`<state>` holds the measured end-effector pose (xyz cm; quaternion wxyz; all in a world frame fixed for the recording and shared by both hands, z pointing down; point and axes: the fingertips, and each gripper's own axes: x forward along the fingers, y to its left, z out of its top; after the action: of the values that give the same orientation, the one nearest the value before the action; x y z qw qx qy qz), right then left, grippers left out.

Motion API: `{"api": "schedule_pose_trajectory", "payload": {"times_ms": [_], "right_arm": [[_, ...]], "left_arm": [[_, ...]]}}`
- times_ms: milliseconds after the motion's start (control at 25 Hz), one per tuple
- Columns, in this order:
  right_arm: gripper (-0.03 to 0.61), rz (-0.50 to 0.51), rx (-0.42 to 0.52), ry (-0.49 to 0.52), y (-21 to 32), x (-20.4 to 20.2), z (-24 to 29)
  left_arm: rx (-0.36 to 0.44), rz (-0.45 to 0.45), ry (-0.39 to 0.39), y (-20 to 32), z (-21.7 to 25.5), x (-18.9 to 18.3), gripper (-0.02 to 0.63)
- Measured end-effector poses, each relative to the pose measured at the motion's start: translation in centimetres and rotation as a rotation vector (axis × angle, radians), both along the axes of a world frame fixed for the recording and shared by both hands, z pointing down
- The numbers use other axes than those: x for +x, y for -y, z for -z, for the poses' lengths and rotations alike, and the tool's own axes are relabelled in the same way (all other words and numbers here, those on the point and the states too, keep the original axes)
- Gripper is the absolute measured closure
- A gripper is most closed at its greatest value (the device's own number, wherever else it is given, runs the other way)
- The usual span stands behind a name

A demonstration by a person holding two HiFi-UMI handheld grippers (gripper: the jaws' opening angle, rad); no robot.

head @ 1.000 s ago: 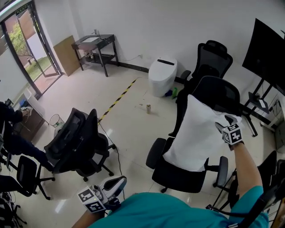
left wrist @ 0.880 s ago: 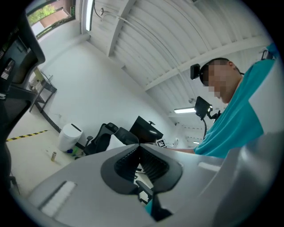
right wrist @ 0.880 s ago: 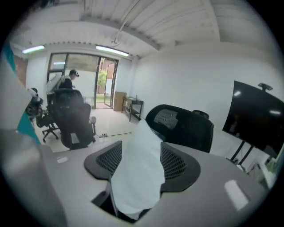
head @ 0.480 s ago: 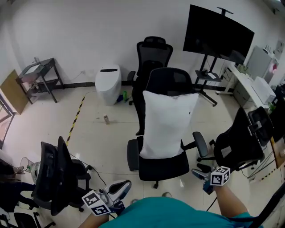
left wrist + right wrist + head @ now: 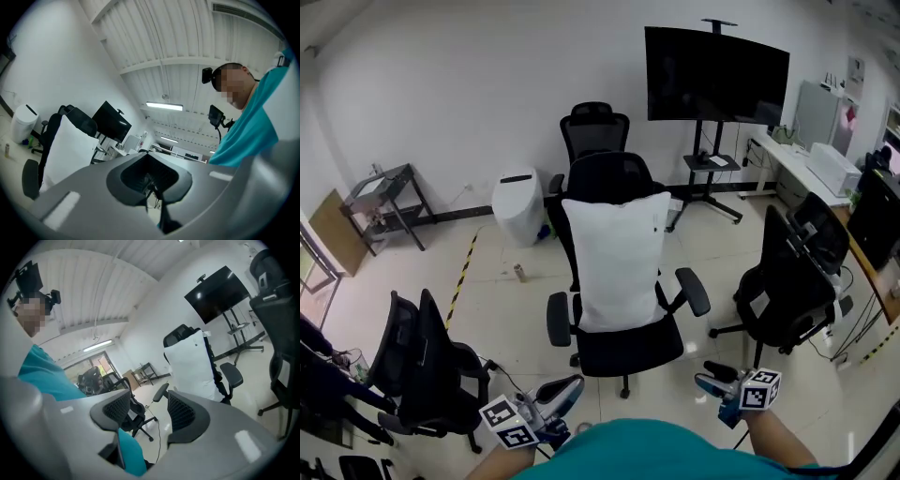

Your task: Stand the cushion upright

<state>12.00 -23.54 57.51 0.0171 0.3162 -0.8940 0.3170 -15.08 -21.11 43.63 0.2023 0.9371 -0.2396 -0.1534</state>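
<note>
White walls and a glossy pale floor (image 5: pixel 511 309) are seen around a scatter of black office chairs, with a large dark screen (image 5: pixel 717 73) mounted on a stand by the far wall. One black chair (image 5: pixel 623 345) is placed in the middle of the room, with another close behind it, and two more are set well apart to either side.

On the middle chair the cushion (image 5: pixel 617 255) is stood upright. It is plain white, tall and rectangular, with soft, slightly rounded upper corners and faint creases. Its lower edge is rested on the seat between the armrests, and its back is leaned against the backrest, most of which is covered; the chair's top is left showing above it.

Near the bottom of the head view, well apart from the chair, both tongs are held. The left tongs (image 5: pixel 570 386) are brought together with nothing between them. The right tongs (image 5: pixel 711 377) are held apart, and nothing is gripped between their ribbed pads (image 5: pixel 182 414).
</note>
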Motion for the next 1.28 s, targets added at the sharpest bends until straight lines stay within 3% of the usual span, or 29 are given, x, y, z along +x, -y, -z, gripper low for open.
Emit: {"api": "schedule_pose_trajectory", "payload": {"times_ms": [160,320,440,640,920,1080,1280], "right_arm": [[0.336,0.120,0.098,0.041,-6.0,2.1,3.5],[0.376,0.223,0.139,0.087,-11.6,2.7,6.1],[0.403,0.301,0.174,0.111,-15.2,1.8,7.7],[0.456,0.343,0.207,0.123,-19.2,-0.5,9.0],[0.469,0.322,0.211,0.103,-25.9,-6.6,9.1],[0.495,0.219,0.205,0.117,-30.0,-10.5,9.0],[0.575,0.113,0.198,0.108,-33.4,-12.1,9.4]], "left_arm": [[-0.005,0.062,-0.028,-6.0,0.2,4.3,0.601],[-0.036,0.112,-0.007,-11.4,0.4,7.1,0.602],[-0.020,0.128,0.026,-14.8,1.1,7.8,0.601],[-0.035,0.137,0.008,-19.1,1.1,7.5,0.601],[0.003,0.082,0.021,-26.1,0.7,2.5,0.602],[-0.020,0.016,0.048,-30.9,-1.1,-1.3,0.602],[-0.027,-0.029,0.042,-33.8,-1.6,-3.8,0.601]]}}
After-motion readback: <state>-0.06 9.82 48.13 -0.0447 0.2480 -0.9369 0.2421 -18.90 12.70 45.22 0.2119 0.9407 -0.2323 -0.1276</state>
